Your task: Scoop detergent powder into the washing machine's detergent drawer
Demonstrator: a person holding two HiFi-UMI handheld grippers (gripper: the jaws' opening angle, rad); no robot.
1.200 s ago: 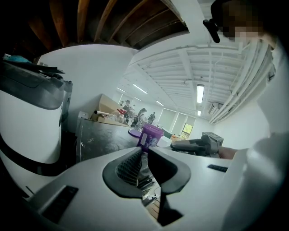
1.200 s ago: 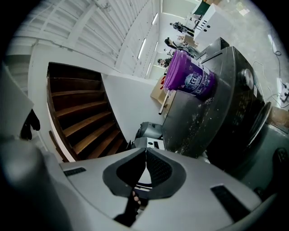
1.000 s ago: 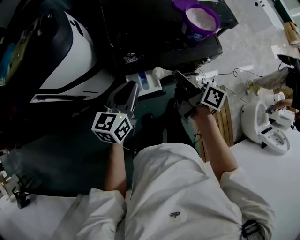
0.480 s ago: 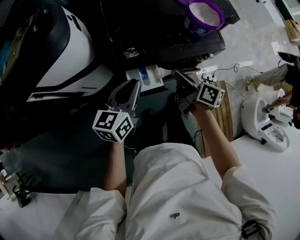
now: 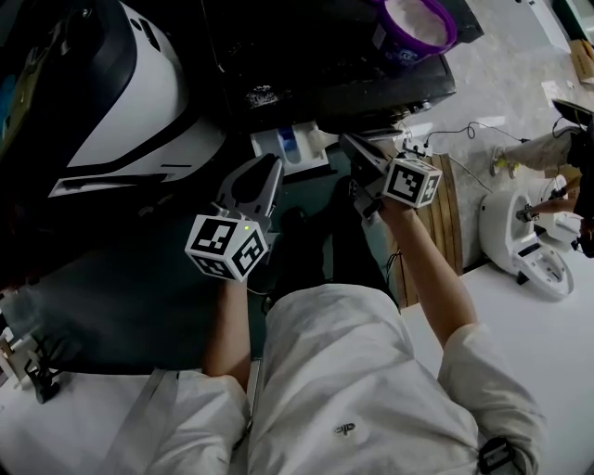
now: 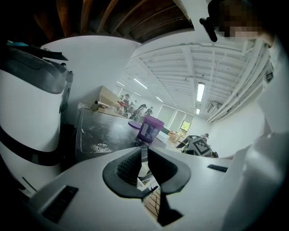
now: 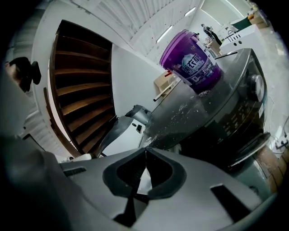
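Head view: the detergent drawer stands open, jutting from the front of the dark washing machine, and sits between the tips of the two tools.
Left tool: the left tool points up at the drawer from below and to its left. Its tips are just beside the drawer's front edge, and no contact can be made out.
Left tool state: clenched, the two dark pads meeting tip to tip with nothing held between them.
Right tool: the right tool lies just right of the drawer and points the same way. Its marker cube sits behind the tips, towards the person.
Right tool state: clenched as well, tips together and empty.
Drawer look: a shallow white tray with a blue insert near its middle. A pale rounded shape shows at its right corner, too dim to identify.
Detergent: the powder is white and fills a purple tub with no lid on it.
Tub place: it stands on the washing machine's top near the right edge, well apart from both tools and beyond the drawer.
Lid: in the left gripper view a flat purple lid lies on the machine's top just beside the tub.
Spill: loose white grains are scattered over the dark top, nearer the tools than the tub is.
Left of the machine: a white-and-black appliance stands beside it.
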